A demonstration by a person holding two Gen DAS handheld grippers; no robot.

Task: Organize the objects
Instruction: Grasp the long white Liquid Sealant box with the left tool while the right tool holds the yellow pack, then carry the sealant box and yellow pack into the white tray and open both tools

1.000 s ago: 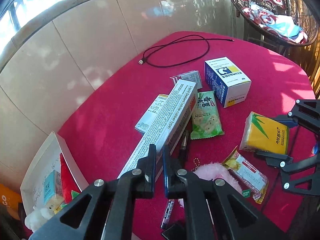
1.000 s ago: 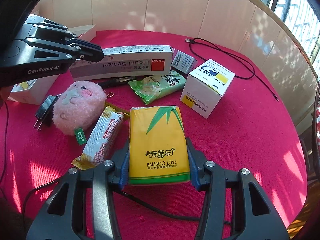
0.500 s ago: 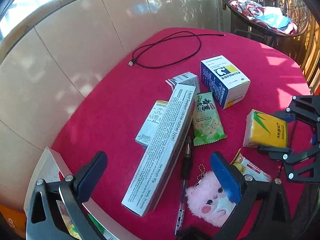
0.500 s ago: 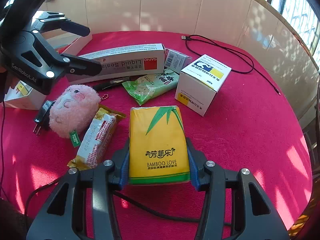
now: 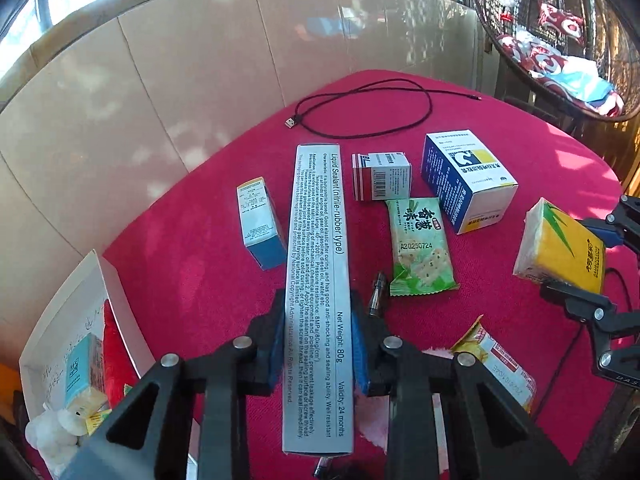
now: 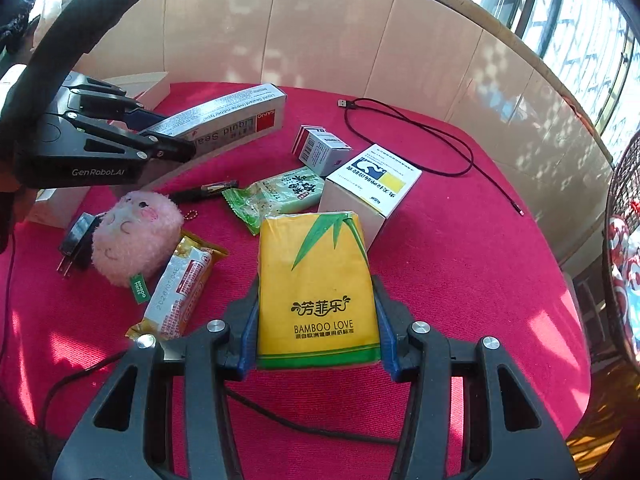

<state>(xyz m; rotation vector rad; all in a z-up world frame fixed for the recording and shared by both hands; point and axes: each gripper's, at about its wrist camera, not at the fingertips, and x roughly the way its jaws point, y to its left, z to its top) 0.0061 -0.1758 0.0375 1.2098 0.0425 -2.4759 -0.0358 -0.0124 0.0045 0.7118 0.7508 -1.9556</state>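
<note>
A long grey sealant box (image 5: pixel 316 240) runs straight away from my left gripper (image 5: pixel 318 308). The jaws are closing on its near end, and the blue pads press on both long sides. In the right wrist view the sealant box (image 6: pixel 228 120) tilts up off the red tablecloth in the left gripper (image 6: pixel 168 136). My right gripper (image 6: pixel 316 296) is shut on a yellow tissue pack (image 6: pixel 316 280), squeezed at its sides. The left wrist view shows that tissue pack (image 5: pixel 560 244) at the right edge, held in the right gripper (image 5: pixel 588 264).
An open white carton (image 5: pixel 72 320) with several items stands at the left. On the red cloth lie a pink plush (image 6: pixel 136 236), a snack bar (image 6: pixel 180 288), a green cracker pack (image 5: pixel 420 244), a pen (image 5: pixel 376 296), a blue-white box (image 5: pixel 464 180), two small boxes and a black cable (image 5: pixel 360 120).
My left gripper went from shut above the sealant box to wide open, then closed around its near end, which has tilted up. The right gripper keeps the tissue pack.
</note>
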